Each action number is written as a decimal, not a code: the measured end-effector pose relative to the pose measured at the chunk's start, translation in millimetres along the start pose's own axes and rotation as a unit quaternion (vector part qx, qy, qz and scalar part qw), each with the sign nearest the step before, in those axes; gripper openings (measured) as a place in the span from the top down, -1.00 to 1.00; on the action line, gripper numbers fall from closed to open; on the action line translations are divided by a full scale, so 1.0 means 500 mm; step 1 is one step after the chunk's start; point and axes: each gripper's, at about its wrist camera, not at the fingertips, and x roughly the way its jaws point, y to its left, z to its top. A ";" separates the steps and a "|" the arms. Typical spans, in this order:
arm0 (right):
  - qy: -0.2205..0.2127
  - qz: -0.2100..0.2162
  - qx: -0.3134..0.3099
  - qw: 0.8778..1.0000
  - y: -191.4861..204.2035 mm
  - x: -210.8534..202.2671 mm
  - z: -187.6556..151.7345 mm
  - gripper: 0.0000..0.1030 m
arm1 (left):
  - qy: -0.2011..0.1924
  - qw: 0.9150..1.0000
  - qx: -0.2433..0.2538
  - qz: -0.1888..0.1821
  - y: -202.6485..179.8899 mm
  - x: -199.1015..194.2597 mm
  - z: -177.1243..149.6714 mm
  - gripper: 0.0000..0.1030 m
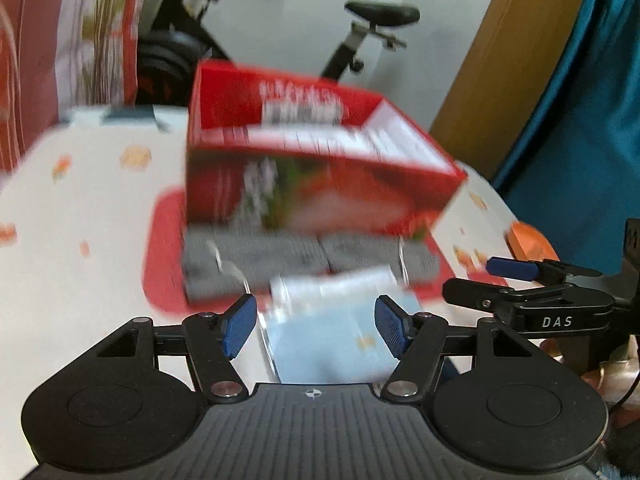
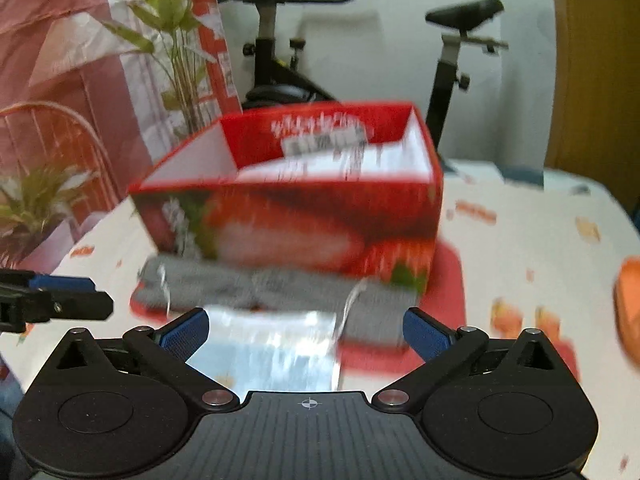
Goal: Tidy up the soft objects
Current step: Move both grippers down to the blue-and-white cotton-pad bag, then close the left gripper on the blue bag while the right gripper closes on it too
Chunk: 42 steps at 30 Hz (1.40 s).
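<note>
Both wrist views, blurred by motion. My left gripper hangs over the tabletop with its blue pads spread apart; a clear-wrapped pale blue packet lies on the cloth in the gap between them, and I see neither pad pressing on it. My right gripper stands with its pads at their widest, nothing pinched; the same shiny packet lies under and between them, nearer the left-hand pad in that view.

Just beyond the packet lies a folded grey knitted cloth, seemingly two pieces side by side, resting on a red mat. Touching its far edge stands an open-topped red box printed with strawberries; white printed sheets show inside, though I cannot read them.

An orange object sits near the tabletop's right edge, too blurred to name. In the left wrist view the right gripper's fingers reach in from the right.

Behind the tabletop: an exercise bike, a potted plant and a patterned red curtain.
</note>
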 end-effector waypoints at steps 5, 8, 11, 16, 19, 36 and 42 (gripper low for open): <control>0.048 0.004 0.009 0.999 0.013 0.001 -0.075 -0.99 | 0.041 0.998 -0.037 -0.025 0.006 0.014 -0.070 -0.31; 0.072 0.014 0.022 0.997 0.016 0.008 -0.107 -0.99 | 0.063 0.994 -0.071 -0.049 0.017 0.025 -0.101 -0.31; 0.092 0.025 0.021 0.995 0.024 0.022 -0.123 -0.99 | 0.078 0.992 -0.085 -0.051 0.024 0.036 -0.117 -0.31; 0.098 0.043 0.023 0.994 0.029 0.030 -0.130 -0.93 | 0.104 0.989 -0.081 -0.064 0.016 0.061 -0.135 -0.28; 0.097 0.054 0.029 0.993 0.025 0.032 -0.134 -0.86 | 0.117 0.987 -0.086 -0.066 0.014 0.080 -0.147 -0.26; 0.115 0.074 0.029 0.990 0.034 0.031 -0.129 -0.55 | 0.118 0.985 -0.095 -0.082 0.020 0.091 -0.152 -0.12; 0.114 0.083 0.015 0.990 0.044 0.022 -0.127 -0.23 | 0.118 0.985 -0.096 -0.083 0.021 0.092 -0.152 -0.08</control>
